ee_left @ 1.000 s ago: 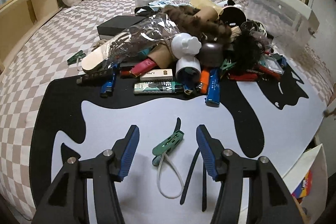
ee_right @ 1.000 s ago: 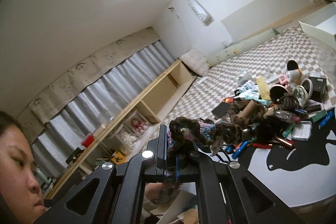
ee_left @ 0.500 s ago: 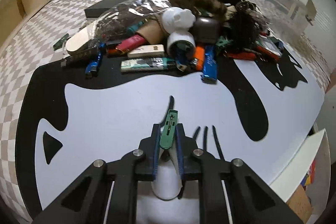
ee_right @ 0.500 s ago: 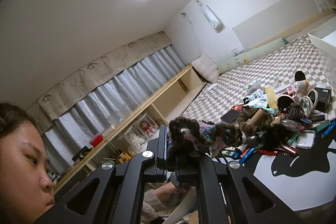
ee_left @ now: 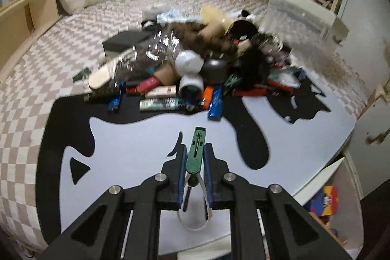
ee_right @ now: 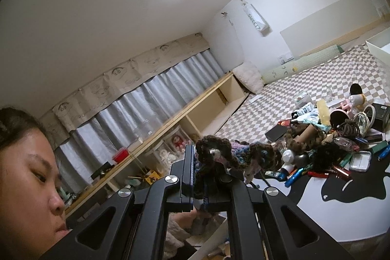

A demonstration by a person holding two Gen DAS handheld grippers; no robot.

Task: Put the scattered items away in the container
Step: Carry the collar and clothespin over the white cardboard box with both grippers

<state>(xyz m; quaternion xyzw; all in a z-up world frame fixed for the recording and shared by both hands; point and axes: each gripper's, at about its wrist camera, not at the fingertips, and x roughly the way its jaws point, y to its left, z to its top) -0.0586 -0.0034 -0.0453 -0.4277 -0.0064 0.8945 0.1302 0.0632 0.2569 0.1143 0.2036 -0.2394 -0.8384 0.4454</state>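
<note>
Only left wrist view shows green clip [ee_left: 196, 150] between fingers [ee_left: 181, 162]

left gripper [ee_left: 195, 154]: fingers pinched tight on a green clip [ee_left: 196, 150], pointing forward and a bit down | right gripper [ee_right: 200, 177]: fingers squeezed on a knitted woolly thing [ee_right: 220, 155], tipped up high

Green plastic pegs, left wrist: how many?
3: a green plastic peg in the left gripper, one on the checkered cover left of the pile, one within it. Others may be buried.
</note>
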